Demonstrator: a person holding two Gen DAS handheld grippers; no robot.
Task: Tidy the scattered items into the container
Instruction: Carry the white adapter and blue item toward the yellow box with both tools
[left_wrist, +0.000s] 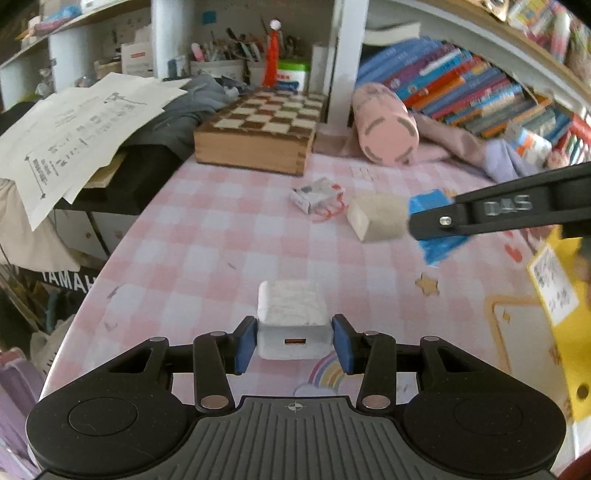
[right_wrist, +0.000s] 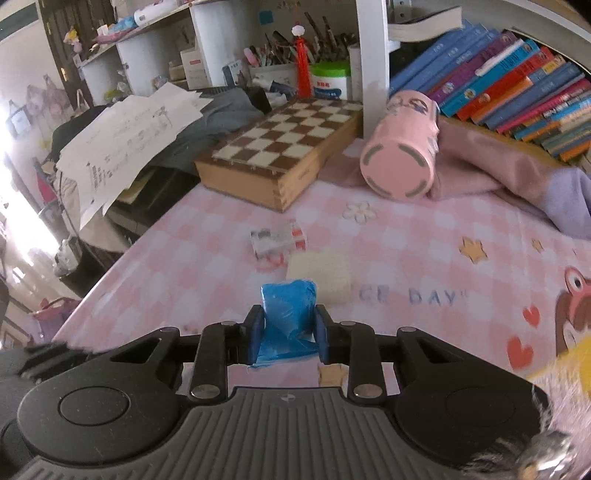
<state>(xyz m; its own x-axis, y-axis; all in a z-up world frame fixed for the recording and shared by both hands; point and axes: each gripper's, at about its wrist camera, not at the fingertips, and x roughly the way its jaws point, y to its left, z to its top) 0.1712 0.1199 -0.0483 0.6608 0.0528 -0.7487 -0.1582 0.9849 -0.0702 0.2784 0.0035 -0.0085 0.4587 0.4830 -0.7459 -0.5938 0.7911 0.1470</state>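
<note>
My left gripper is shut on a white USB charger block, just above the pink checked tablecloth. My right gripper is shut on a blue plastic packet and holds it above the cloth; it also shows in the left wrist view at the right. A cream block and a small white printed box lie on the cloth beyond. A pink cylindrical container lies on its side at the back, bottom toward me.
A wooden chessboard box stands at the back. Papers over dark clothes lie at the left. Books and pink cloth fill the back right. A yellow object is at the right edge. The table drops off at the left.
</note>
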